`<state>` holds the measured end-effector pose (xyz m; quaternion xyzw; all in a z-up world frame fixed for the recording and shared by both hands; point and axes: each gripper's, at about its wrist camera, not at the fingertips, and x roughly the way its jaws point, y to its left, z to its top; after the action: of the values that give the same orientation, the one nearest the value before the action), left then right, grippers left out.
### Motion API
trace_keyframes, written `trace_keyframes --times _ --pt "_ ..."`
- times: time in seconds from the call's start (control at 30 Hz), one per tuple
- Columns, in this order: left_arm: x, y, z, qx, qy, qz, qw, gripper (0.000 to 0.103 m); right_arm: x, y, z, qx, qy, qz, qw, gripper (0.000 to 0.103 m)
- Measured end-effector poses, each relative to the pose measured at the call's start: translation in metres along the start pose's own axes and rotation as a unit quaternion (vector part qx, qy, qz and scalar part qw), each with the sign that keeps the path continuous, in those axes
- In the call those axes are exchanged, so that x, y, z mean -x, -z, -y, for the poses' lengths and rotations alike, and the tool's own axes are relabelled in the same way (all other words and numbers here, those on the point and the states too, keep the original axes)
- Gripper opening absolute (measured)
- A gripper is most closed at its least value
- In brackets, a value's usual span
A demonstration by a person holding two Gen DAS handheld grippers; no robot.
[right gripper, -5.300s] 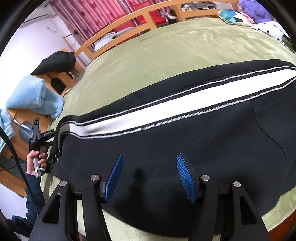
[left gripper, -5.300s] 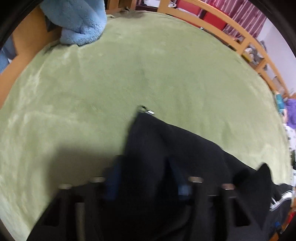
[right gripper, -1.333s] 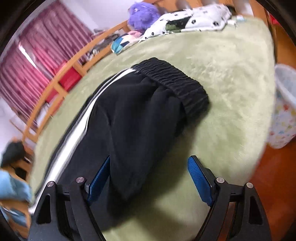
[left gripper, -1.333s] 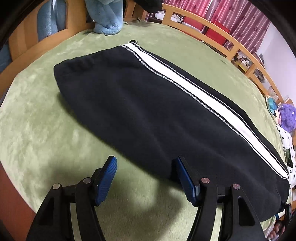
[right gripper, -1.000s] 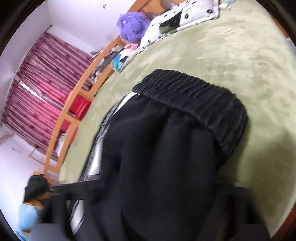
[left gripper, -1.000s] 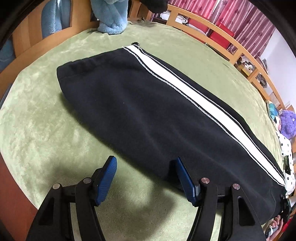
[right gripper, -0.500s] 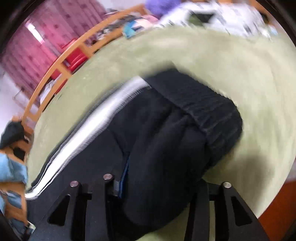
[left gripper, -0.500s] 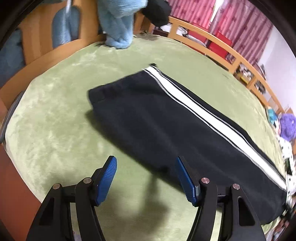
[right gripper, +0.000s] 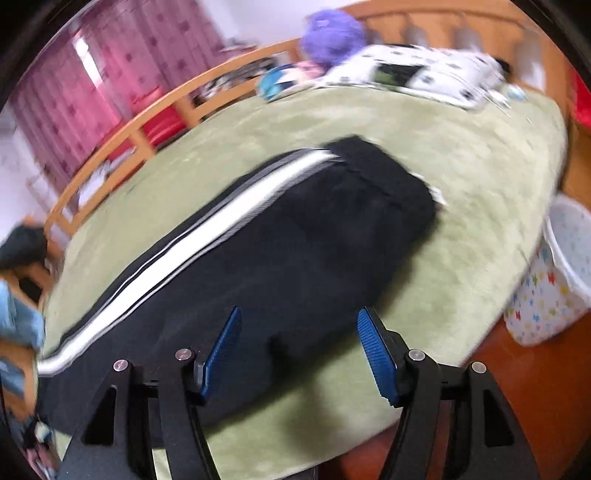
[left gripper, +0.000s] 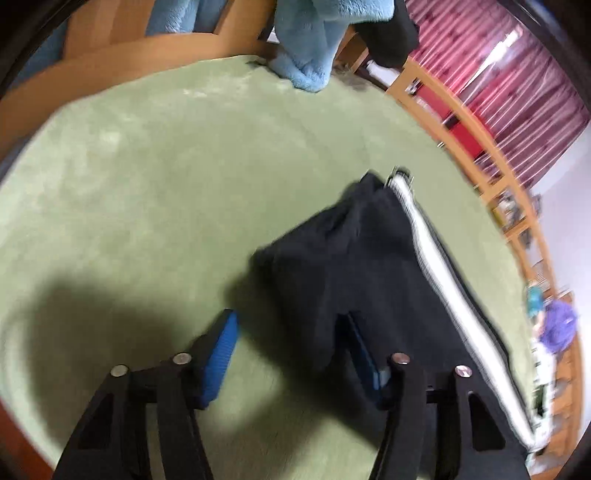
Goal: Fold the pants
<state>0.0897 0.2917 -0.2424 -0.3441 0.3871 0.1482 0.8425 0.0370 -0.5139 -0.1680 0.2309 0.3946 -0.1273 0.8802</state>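
Black pants (right gripper: pixel 288 258) with a white side stripe (right gripper: pixel 207 229) lie lengthwise on the green bed cover (right gripper: pixel 480 177), elastic waistband at the far right end. My right gripper (right gripper: pixel 299 350) is open, hovering over the near edge of the pants. In the left wrist view the hem end of the pants (left gripper: pixel 354 266) is bunched and raised. My left gripper (left gripper: pixel 291 354) is open, its right finger (left gripper: pixel 364 360) against the black cloth, its left finger (left gripper: pixel 219 358) over the green cover (left gripper: pixel 147 192).
A light blue fluffy blanket (left gripper: pixel 314 44) hangs over the wooden bed frame (left gripper: pixel 443 110). A purple plush toy (right gripper: pixel 332 33) and a dotted pillow (right gripper: pixel 424 74) lie at the far end. A white star-patterned bin (right gripper: pixel 554 280) stands beside the bed.
My left gripper has moved in towards the hem end, which now looks bunched up. My right gripper, which was closed on the waist end, has opened and pulled back.
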Motion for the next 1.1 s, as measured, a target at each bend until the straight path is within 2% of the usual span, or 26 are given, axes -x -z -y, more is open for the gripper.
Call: trace_keyframes --times 0.1,0.17,0.23,0.33,0.4,0.47,0.5,0.53,0.57,0.63,0.67,0.7,0.77,0.83,0.87,0.9,1.0,1.1 --pt "-0.015 -0.016 -0.001 0.006 0.021 -0.001 0.9998 0.044 0.003 -0.007 -0.042 0.041 -0.002 -0.003 0.999 0.065" --pt "-0.025 -0.025 -0.002 0.021 0.035 -0.011 0.9991 0.042 0.009 -0.004 -0.074 0.058 -0.020 0.008 0.998 0.065" --pt "-0.029 -0.030 -0.004 0.028 0.055 -0.015 0.9980 0.020 0.005 0.000 -0.104 0.068 -0.042 0.006 0.997 0.065" --pt "-0.001 -0.028 -0.009 0.041 0.111 0.020 0.9927 0.018 -0.007 0.011 -0.146 0.102 -0.059 -0.015 0.993 0.065" --pt "0.006 -0.026 -0.006 0.017 0.100 0.026 0.9945 0.018 -0.013 0.023 -0.169 0.124 -0.063 -0.022 0.990 0.065" --pt "-0.007 -0.021 -0.010 0.023 0.076 0.006 0.9968 0.023 -0.018 0.032 -0.177 0.130 -0.070 -0.028 0.989 0.065" --pt "-0.018 -0.018 -0.016 0.043 0.062 -0.014 0.9970 0.031 -0.023 0.038 -0.181 0.134 -0.077 -0.036 0.987 0.065" --pt "-0.022 -0.015 -0.020 0.057 0.063 -0.025 0.9961 0.031 -0.026 0.042 -0.184 0.137 -0.080 -0.043 0.986 0.065" --pt "-0.022 -0.015 -0.025 0.066 0.084 -0.020 0.9941 0.033 -0.030 0.045 -0.185 0.139 -0.081 -0.048 0.986 0.065" --pt "-0.018 -0.015 -0.027 0.073 0.101 -0.014 0.9921 0.045 -0.040 0.050 -0.189 0.146 -0.083 -0.060 0.984 0.065" --pt "-0.017 -0.015 -0.027 0.080 0.113 -0.009 0.9904 0.054 -0.043 0.054 -0.191 0.150 -0.086 -0.064 0.983 0.065" --pt "-0.018 -0.015 -0.025 0.082 0.118 -0.006 0.9895 0.058 -0.047 0.060 -0.193 0.152 -0.089 -0.071 0.982 0.065" --pt "-0.023 -0.015 -0.017 0.076 0.103 -0.002 0.9918 0.057 -0.056 0.067 -0.193 0.153 -0.091 -0.083 0.981 0.065" --pt "-0.027 -0.018 -0.010 0.075 0.092 0.003 0.9929 0.053 -0.066 0.074 -0.196 0.159 -0.075 -0.087 0.981 0.067" --pt "-0.026 -0.018 -0.009 0.081 0.088 0.008 0.9928 0.033 -0.066 0.075 -0.198 0.163 -0.072 -0.084 0.981 0.067" --pt "-0.027 -0.020 -0.010 0.085 0.089 0.008 0.9924 0.023 -0.065 0.077 -0.200 0.168 -0.070 -0.078 0.980 0.068" --pt "-0.018 -0.028 -0.011 0.088 0.103 0.013 0.9907 0.020 -0.058 0.076 -0.203 0.170 -0.086 -0.073 0.979 0.068" --pt "-0.001 -0.033 0.010 0.049 0.086 0.027 0.9947 0.021 -0.049 0.075 -0.204 0.174 -0.106 -0.066 0.977 0.068"
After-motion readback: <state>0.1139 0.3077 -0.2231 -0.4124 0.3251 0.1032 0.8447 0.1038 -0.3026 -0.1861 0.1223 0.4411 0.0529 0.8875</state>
